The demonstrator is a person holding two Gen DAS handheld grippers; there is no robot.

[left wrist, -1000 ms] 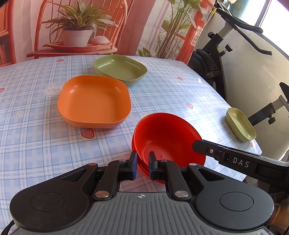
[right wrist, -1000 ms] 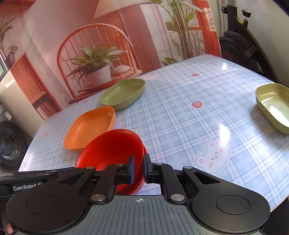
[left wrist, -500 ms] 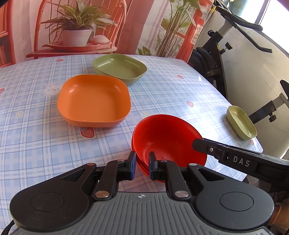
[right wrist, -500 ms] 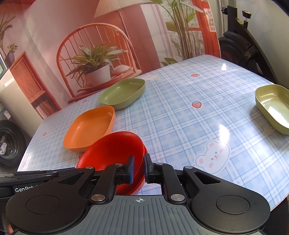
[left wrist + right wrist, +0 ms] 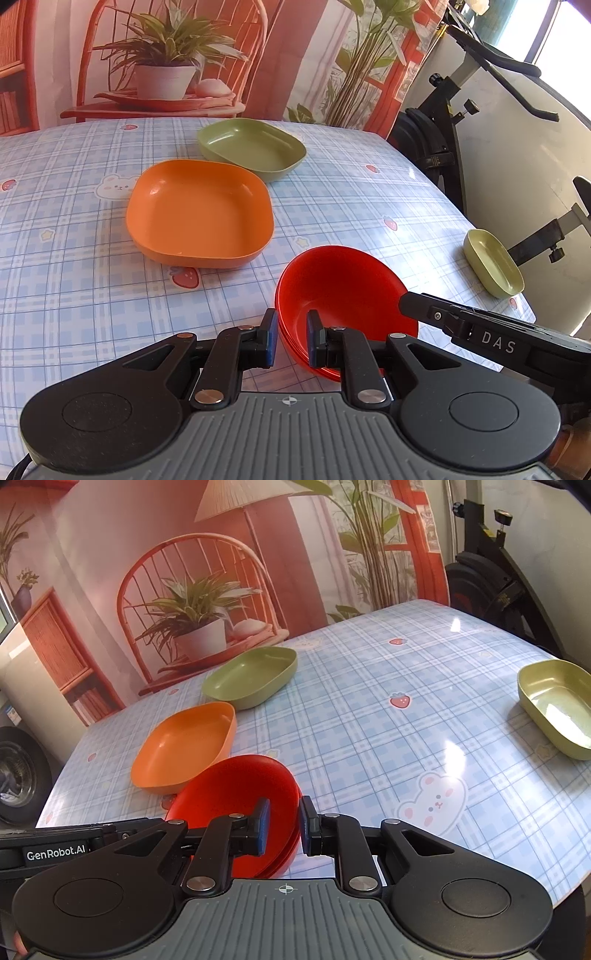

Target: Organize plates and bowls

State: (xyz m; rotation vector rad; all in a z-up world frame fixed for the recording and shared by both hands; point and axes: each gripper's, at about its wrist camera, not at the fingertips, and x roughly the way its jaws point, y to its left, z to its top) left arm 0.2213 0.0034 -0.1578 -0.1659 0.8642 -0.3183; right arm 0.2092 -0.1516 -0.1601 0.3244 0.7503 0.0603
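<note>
Both your claws are on the red bowl stack (image 5: 343, 291), opposite rims: your left claw (image 5: 291, 341) straddles the near rim with one finger inside and one outside, pads just off the wall by the look of it; your right claw (image 5: 282, 825) straddles the rim the same way on the other side, a narrow gap showing. Can't tell whether either pad is actually pinching. At least two nested red bowls, sitting near the tabletop (image 5: 74, 288) front edge. Orange plate (image 5: 199, 212) lies just beyond the stack, slightly apart. Green plate (image 5: 253, 147) sits behind the orange one, nearly touching it. Yellow-green dish (image 5: 556, 707) sits well apart, at the tabletop's right edge.
</note>
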